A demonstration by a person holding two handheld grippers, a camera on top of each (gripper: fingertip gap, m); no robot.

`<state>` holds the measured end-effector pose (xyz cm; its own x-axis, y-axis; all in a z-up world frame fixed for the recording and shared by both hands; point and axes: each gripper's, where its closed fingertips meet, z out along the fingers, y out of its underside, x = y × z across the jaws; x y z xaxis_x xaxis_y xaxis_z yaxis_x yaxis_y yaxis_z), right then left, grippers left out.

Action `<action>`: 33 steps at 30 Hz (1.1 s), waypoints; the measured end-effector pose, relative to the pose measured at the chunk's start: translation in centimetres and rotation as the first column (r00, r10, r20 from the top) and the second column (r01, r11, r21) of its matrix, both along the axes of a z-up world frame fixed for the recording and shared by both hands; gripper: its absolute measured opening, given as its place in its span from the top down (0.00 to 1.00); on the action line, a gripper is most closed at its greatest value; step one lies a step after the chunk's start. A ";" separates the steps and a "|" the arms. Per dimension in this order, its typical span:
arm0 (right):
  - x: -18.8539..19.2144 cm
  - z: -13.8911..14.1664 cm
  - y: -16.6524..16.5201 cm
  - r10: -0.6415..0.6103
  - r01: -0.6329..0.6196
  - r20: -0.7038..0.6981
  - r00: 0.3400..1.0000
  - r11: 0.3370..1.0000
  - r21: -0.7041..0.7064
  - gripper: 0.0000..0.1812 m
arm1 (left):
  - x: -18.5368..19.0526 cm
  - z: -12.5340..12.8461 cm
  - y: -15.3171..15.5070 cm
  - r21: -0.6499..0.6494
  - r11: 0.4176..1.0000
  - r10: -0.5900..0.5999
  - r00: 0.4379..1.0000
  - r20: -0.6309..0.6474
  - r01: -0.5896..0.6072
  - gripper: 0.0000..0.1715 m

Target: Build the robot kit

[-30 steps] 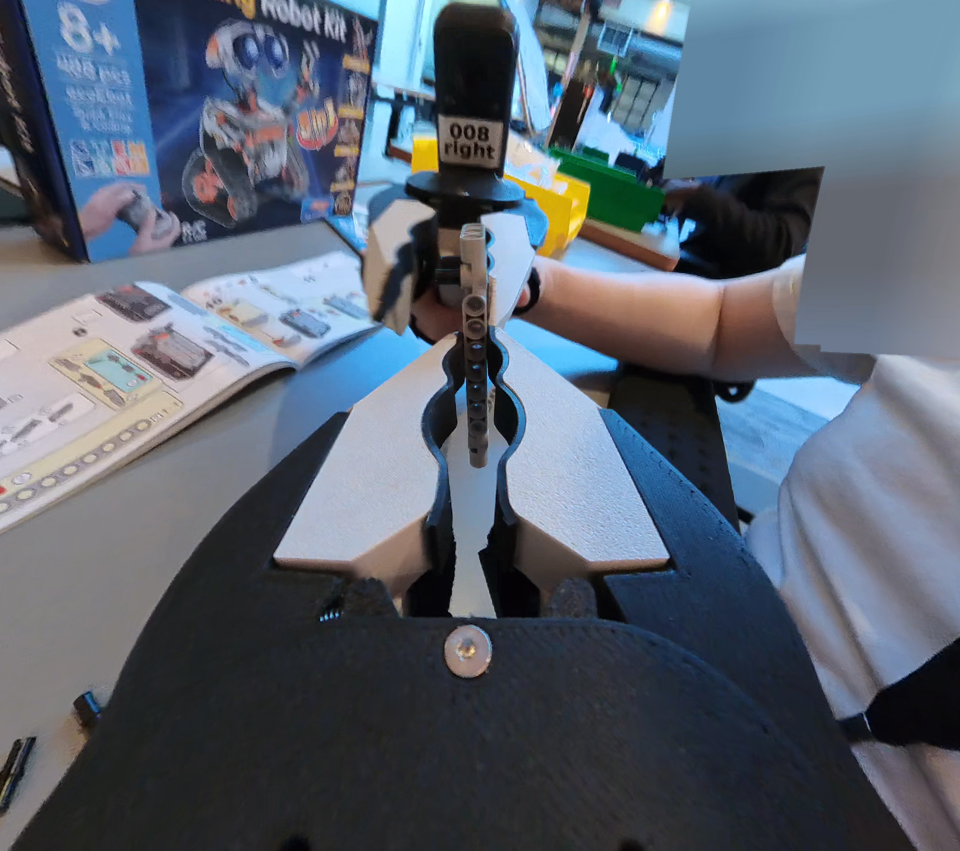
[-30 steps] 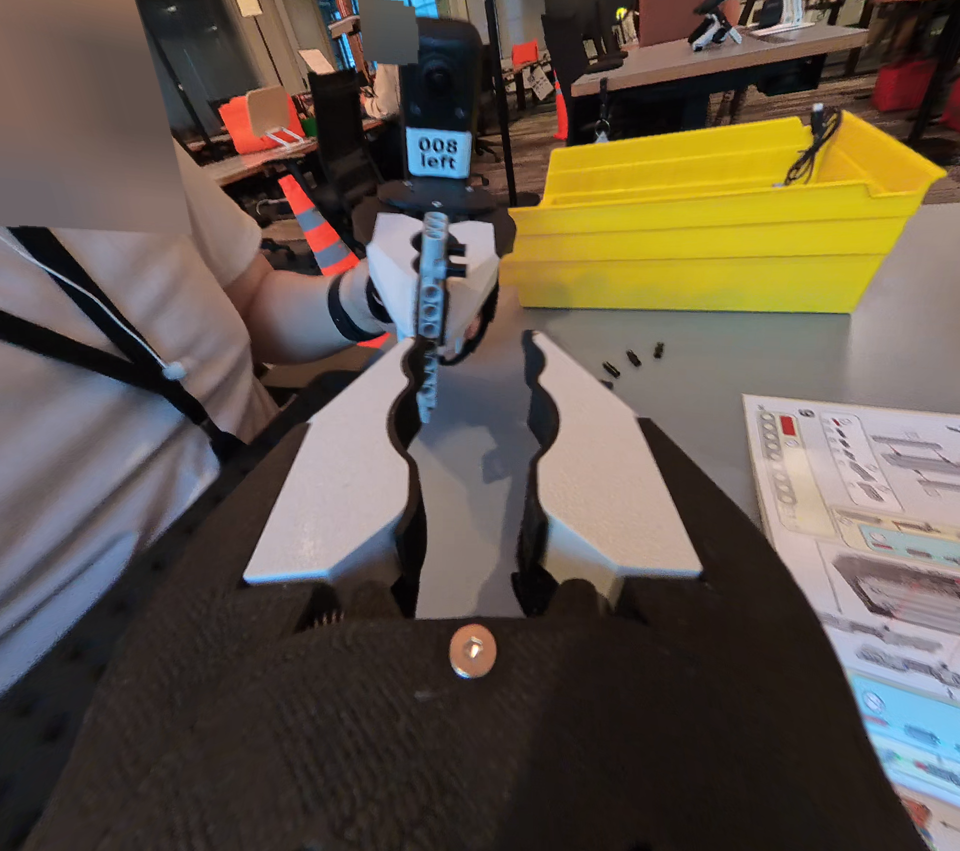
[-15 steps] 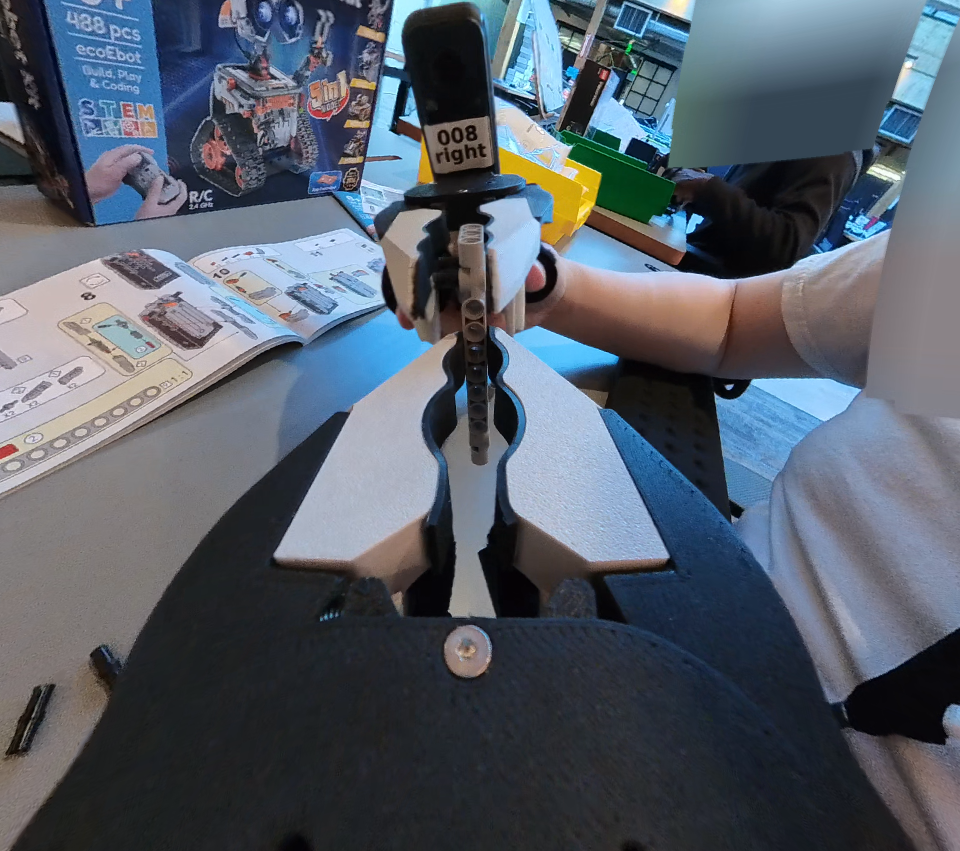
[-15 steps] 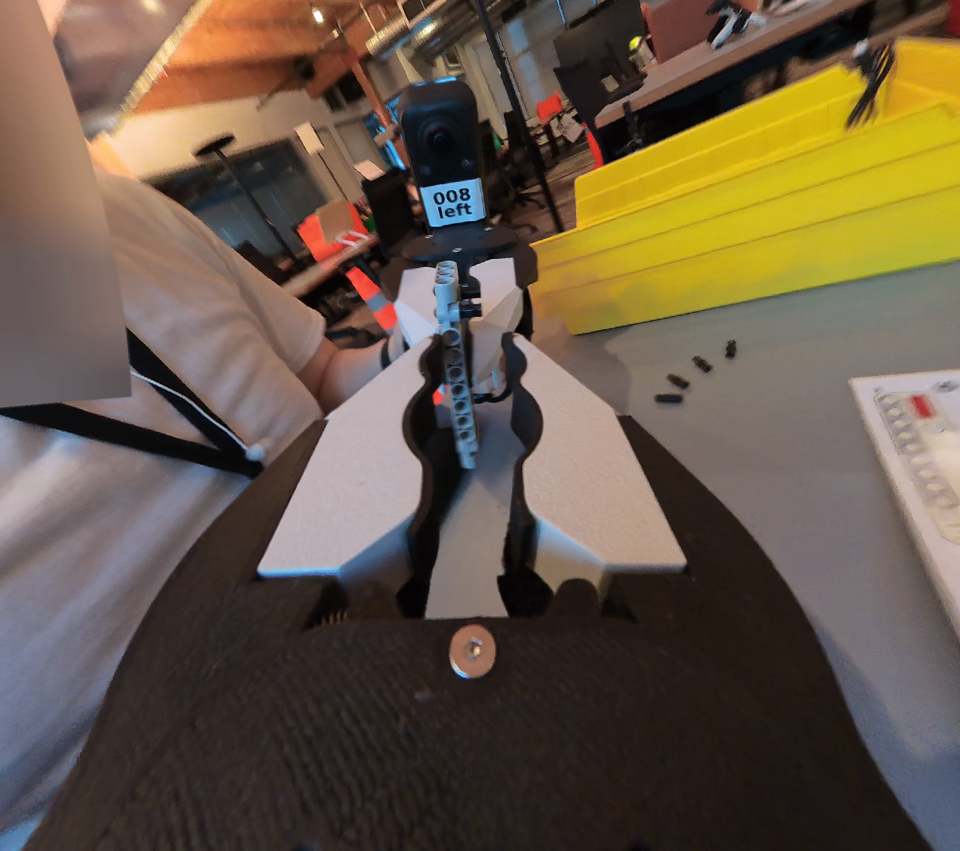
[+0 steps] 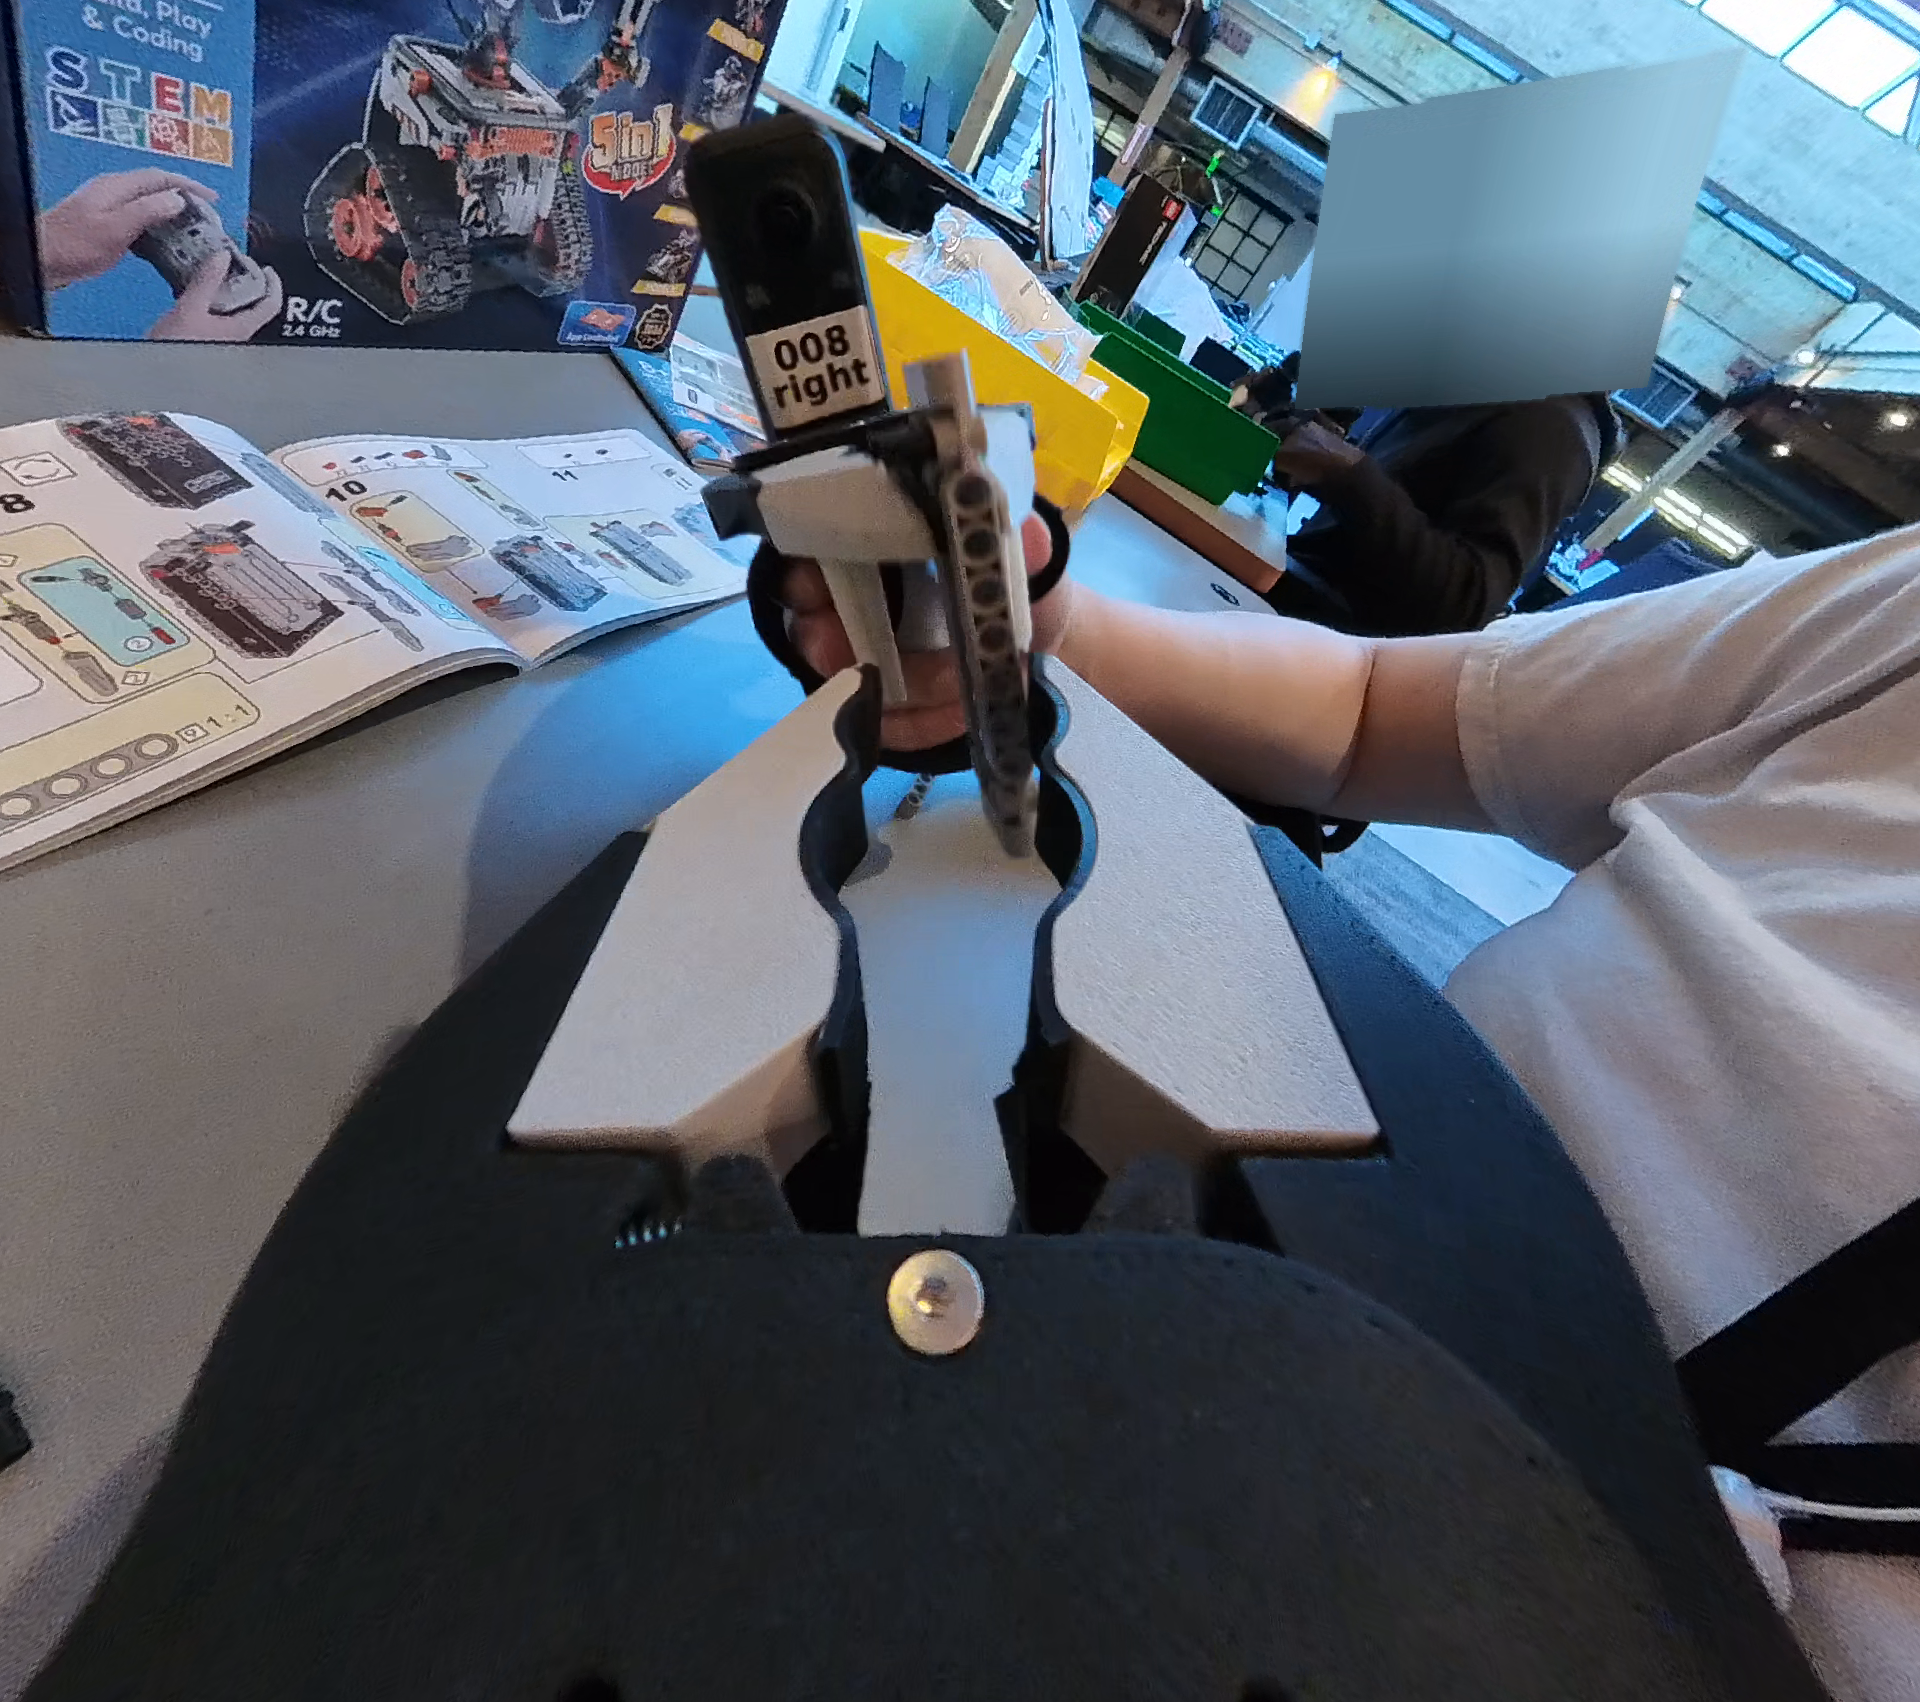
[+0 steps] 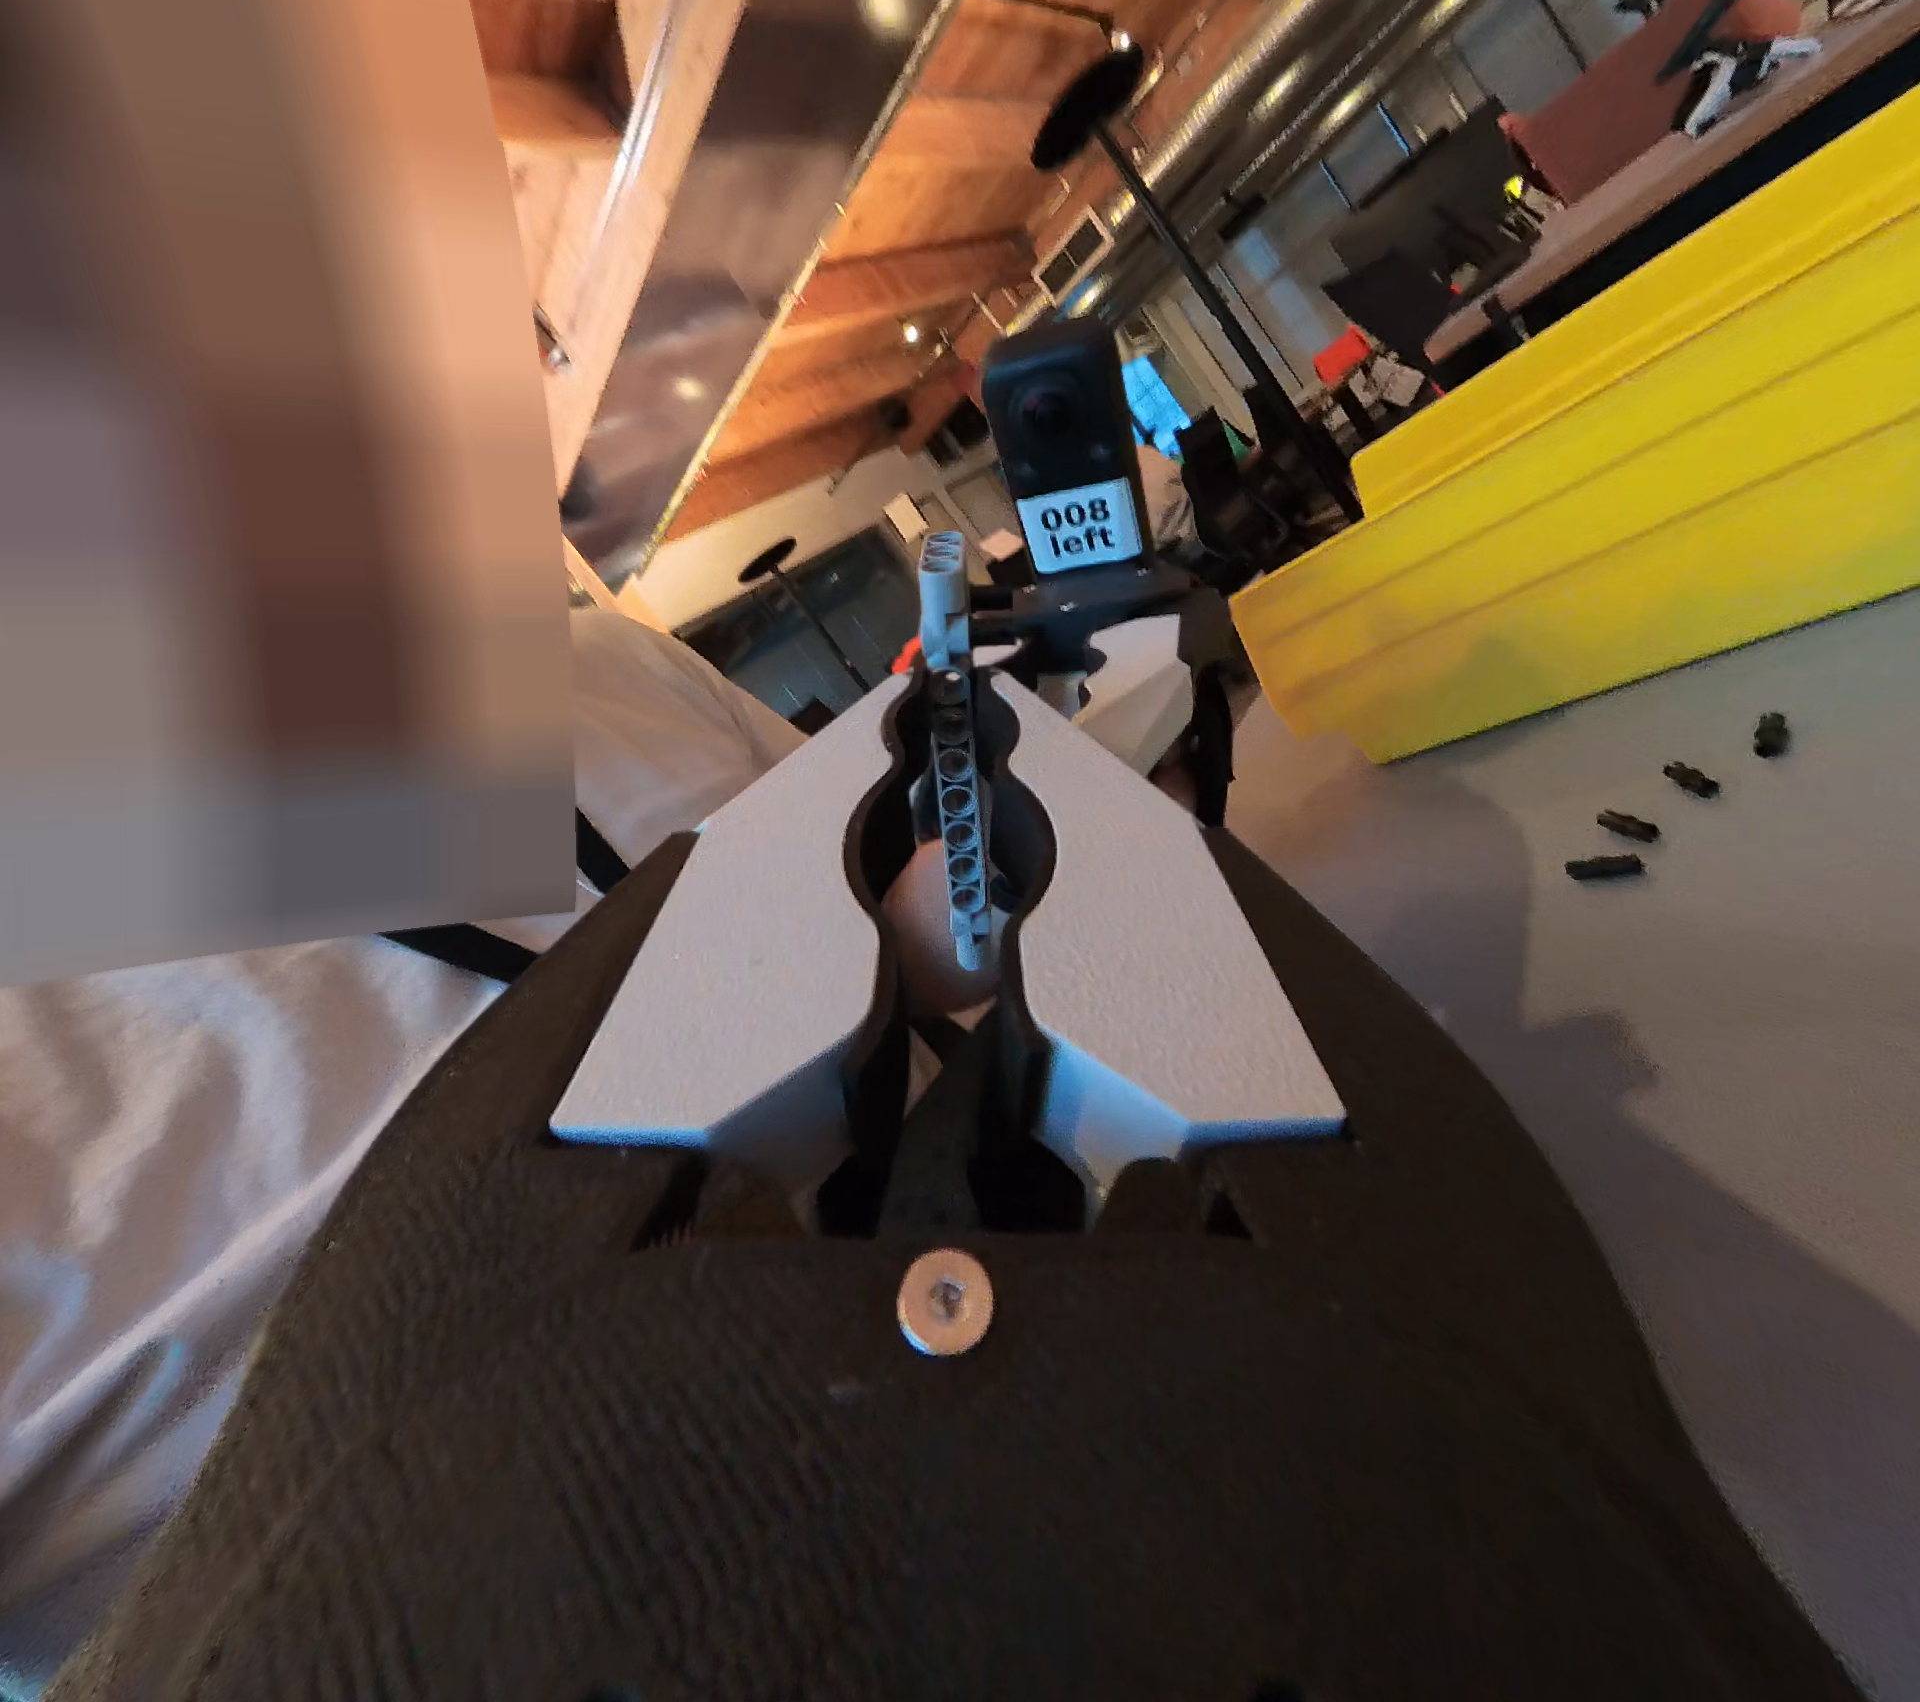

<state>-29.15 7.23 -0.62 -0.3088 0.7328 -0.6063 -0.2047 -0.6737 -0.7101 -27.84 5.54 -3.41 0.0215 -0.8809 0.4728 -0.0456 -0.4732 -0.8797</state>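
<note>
A grey beam with a row of holes (image 6: 956,811) is pinched between the tips of my right gripper (image 6: 951,686), which is shut on it and holds it tilted in the air. In the left wrist view the right gripper (image 5: 940,613) faces me, and the beam (image 5: 982,603) hangs down from it. Its lower end reaches into the gap of my left gripper (image 5: 951,696), close to the right finger (image 5: 1143,873). The left gripper is open and holds nothing. It shows behind the beam in the right wrist view (image 6: 1132,686).
A blue robot kit box (image 5: 416,52) stands at the back left behind an open instruction booklet (image 5: 312,572) on the grey table (image 5: 260,977). Yellow bins (image 6: 1610,530) stand at the right, with several small black pins (image 6: 1621,831) beside them. A person's forearm (image 5: 1195,696) reaches in from the right. Both grippers' tips are close together, under 4 cm apart.
The left gripper held the beam and the right was open. The right then shut on the beam, the left opened, and the right has tilted with the beam in it.
</note>
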 end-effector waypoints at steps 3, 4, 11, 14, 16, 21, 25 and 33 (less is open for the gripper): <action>0.7 -0.1 0.7 -0.034 0.034 0.004 0.999 0.999 0.002 0.97 | -0.3 -0.7 0.0 0.029 1.000 -0.004 0.999 -0.048 0.005 0.86; 1.0 -0.2 1.0 -0.060 0.059 0.023 0.998 0.998 0.025 0.97 | -0.8 -1.0 0.3 0.041 0.999 0.017 0.997 -0.071 -0.014 0.86; 2.9 -1.7 3.1 -0.296 0.225 0.235 0.926 0.931 0.286 0.97 | -9.8 -4.2 4.5 0.365 0.887 0.438 0.769 -0.465 -0.284 0.94; 3.1 -1.4 3.4 -0.316 0.229 0.247 0.916 0.918 0.323 0.97 | -12.6 -4.3 5.0 0.466 0.852 0.502 0.629 -0.594 -0.239 0.94; 3.3 -0.9 3.5 -0.328 0.236 0.244 0.913 0.910 0.340 0.97 | -12.4 -4.5 4.7 0.425 0.885 0.446 0.610 -0.655 -0.191 0.94; 4.0 0.5 3.0 -0.360 0.244 0.245 0.900 0.882 0.403 0.97 | -10.7 -7.3 5.7 0.327 0.933 0.353 0.546 -0.760 -0.149 0.94; 4.6 1.7 2.2 -0.381 0.248 0.232 0.895 0.857 0.451 0.97 | -9.8 -10.7 6.4 0.334 0.926 0.379 0.457 -0.805 -0.179 0.95; 5.3 2.7 1.7 -0.382 0.242 0.218 0.898 0.843 0.480 0.97 | -10.3 -11.9 7.9 0.351 0.868 0.482 0.427 -0.765 -0.351 0.88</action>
